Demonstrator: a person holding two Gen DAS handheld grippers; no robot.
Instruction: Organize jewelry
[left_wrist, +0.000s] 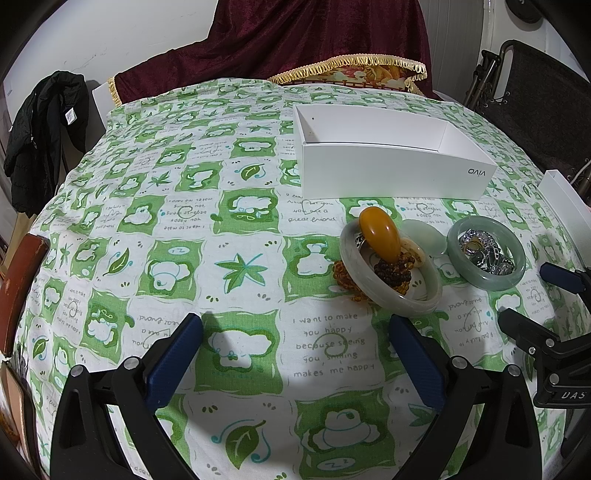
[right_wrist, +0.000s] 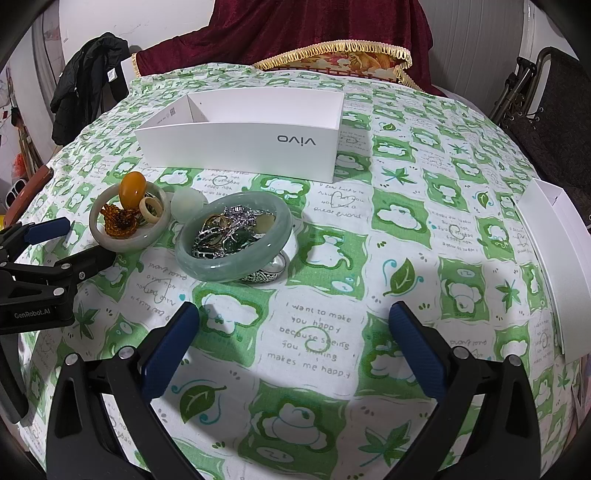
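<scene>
Hovering over the bench's green-and-white printed cloth (right_wrist: 325, 332), both grippers have jaws spread wide and empty: left gripper (left_wrist: 295, 354), right gripper (right_wrist: 291, 343). Nothing is sorted yet, I judge. The white open cardboard box (right_wrist: 240, 147) sits far, seemingly empty. Near it, a pale jade bangle (left_wrist: 388, 291) rings an amber oval stone (left_wrist: 378, 230); a greener jade bangle (right_wrist: 229, 266) encloses tangled silver pieces (right_wrist: 229, 232). Next: pinch one piece, carry it boxward.
</scene>
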